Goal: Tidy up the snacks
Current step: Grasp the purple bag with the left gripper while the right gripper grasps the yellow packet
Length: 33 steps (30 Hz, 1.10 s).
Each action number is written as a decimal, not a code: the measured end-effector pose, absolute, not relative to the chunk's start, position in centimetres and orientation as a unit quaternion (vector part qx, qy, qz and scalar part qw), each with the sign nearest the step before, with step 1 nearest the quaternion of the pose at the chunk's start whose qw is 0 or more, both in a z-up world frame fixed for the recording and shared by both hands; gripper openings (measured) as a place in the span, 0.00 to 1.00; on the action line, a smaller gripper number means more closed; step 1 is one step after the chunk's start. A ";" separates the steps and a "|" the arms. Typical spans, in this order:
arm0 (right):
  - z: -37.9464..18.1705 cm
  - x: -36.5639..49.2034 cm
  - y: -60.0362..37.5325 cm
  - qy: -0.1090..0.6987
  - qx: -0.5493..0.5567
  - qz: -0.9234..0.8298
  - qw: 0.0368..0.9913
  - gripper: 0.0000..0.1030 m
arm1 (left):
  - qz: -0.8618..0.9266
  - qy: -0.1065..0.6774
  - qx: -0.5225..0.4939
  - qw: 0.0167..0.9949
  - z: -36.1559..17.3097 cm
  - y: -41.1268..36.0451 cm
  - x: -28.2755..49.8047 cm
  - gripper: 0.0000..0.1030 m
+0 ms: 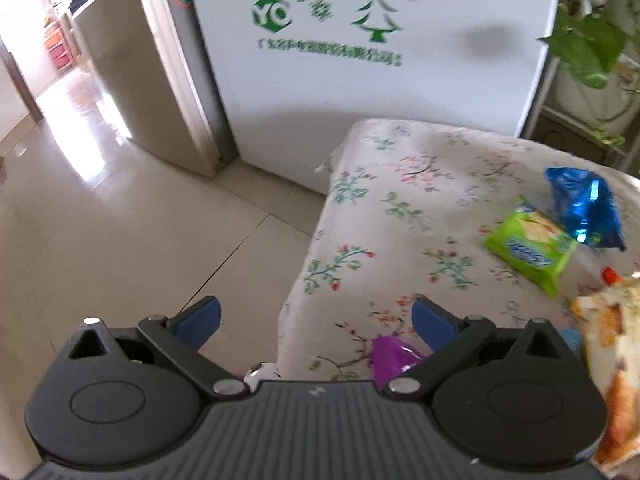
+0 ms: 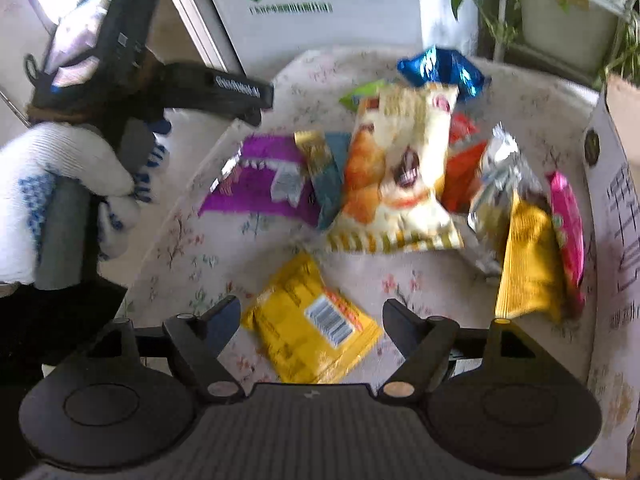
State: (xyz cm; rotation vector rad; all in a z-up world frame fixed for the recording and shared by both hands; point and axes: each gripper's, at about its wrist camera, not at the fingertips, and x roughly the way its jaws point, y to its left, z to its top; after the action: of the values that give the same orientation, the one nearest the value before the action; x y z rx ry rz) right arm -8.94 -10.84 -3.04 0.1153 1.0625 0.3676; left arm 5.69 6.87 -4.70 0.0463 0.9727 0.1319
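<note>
Several snack packs lie on a table with a floral cloth (image 2: pixel 208 256). In the right wrist view: a yellow pack (image 2: pixel 312 324) nearest, a big croissant bag (image 2: pixel 396 172), a purple pack (image 2: pixel 260 180), a blue foil bag (image 2: pixel 440 68), a gold pack (image 2: pixel 528 264), a pink pack (image 2: pixel 568 232). My right gripper (image 2: pixel 312 312) is open, above the yellow pack. My left gripper (image 1: pixel 316 316) is open and empty over the table's left edge (image 1: pixel 316 248); it also shows in the right wrist view (image 2: pixel 240 96). The left wrist view shows a green pack (image 1: pixel 528 248), the blue bag (image 1: pixel 584 208) and the purple pack (image 1: pixel 392 356).
A white cardboard box (image 2: pixel 616 216) stands at the table's right. A white freezer (image 1: pixel 360 60) with a green logo stands behind the table, a fridge (image 1: pixel 120 60) to its left. Potted plants (image 2: pixel 560 12) are at back right. Tiled floor (image 1: pixel 120 232) lies left.
</note>
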 end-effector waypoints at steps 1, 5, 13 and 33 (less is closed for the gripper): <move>-2.9 -9.0 -10.9 0.500 0.053 0.178 0.846 0.81 | 0.066 0.467 0.027 0.881 -5.0 6.9 5.7 0.98; -3.4 -8.6 -10.1 0.501 0.034 0.191 0.843 0.81 | 0.057 0.482 0.052 0.873 -6.0 6.5 5.3 0.98; -3.8 -9.7 -9.6 0.527 0.022 0.233 0.817 0.81 | 0.047 0.500 0.051 0.863 -5.8 8.1 2.3 0.98; -4.0 -10.4 -9.5 0.516 -0.034 0.240 0.822 0.81 | -0.159 0.462 0.089 0.868 -3.6 5.1 -3.4 0.98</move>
State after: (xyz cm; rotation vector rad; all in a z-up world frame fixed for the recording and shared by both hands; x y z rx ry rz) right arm -10.43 -9.49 -3.96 -0.0719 1.0979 0.5111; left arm -3.39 5.12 -3.57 0.1857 0.9679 -0.3337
